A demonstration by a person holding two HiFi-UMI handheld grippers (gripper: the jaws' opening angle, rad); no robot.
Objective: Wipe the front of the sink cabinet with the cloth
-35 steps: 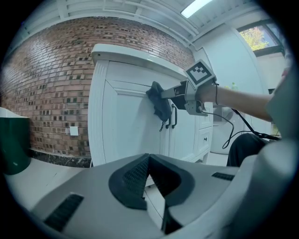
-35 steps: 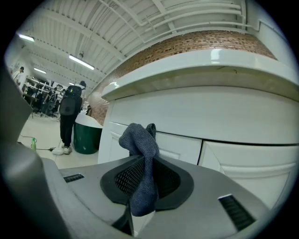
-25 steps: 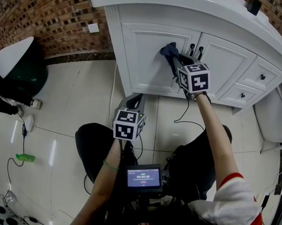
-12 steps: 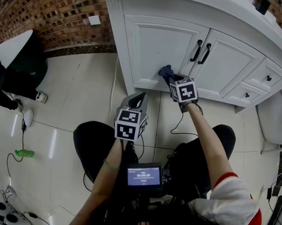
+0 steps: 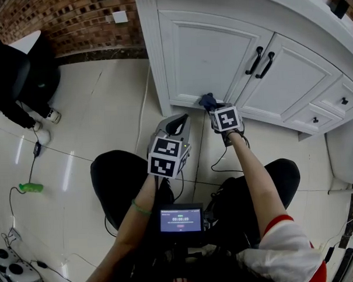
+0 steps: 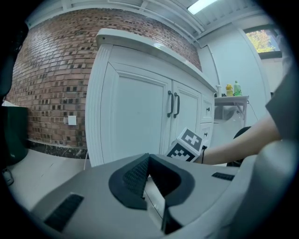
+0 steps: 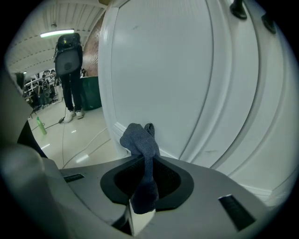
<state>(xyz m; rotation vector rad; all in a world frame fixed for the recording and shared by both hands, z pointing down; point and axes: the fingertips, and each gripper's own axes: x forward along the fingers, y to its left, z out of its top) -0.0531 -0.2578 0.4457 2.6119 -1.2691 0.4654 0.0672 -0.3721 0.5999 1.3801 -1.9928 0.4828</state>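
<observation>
Right gripper [image 5: 212, 107] fingers clamp the cloth [image 7: 140, 140] against the cabinet door [image 5: 210, 54] low edge, left gripper [image 5: 177, 124] fingers together.

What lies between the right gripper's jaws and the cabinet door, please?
Only the cloth: the right gripper clamps it, its bunched end at the lower edge of the cabinet door, seen in the right gripper view.

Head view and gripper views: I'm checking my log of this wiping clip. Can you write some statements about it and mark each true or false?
The left door of the cabinet is closed. True.
The right gripper is clamped on the cloth. True.
The cloth is at the left door's top. False: it is at its lower edge.
The left gripper is shut on nothing. True.
The left gripper touches the cabinet. False: it is held back from it.
</observation>
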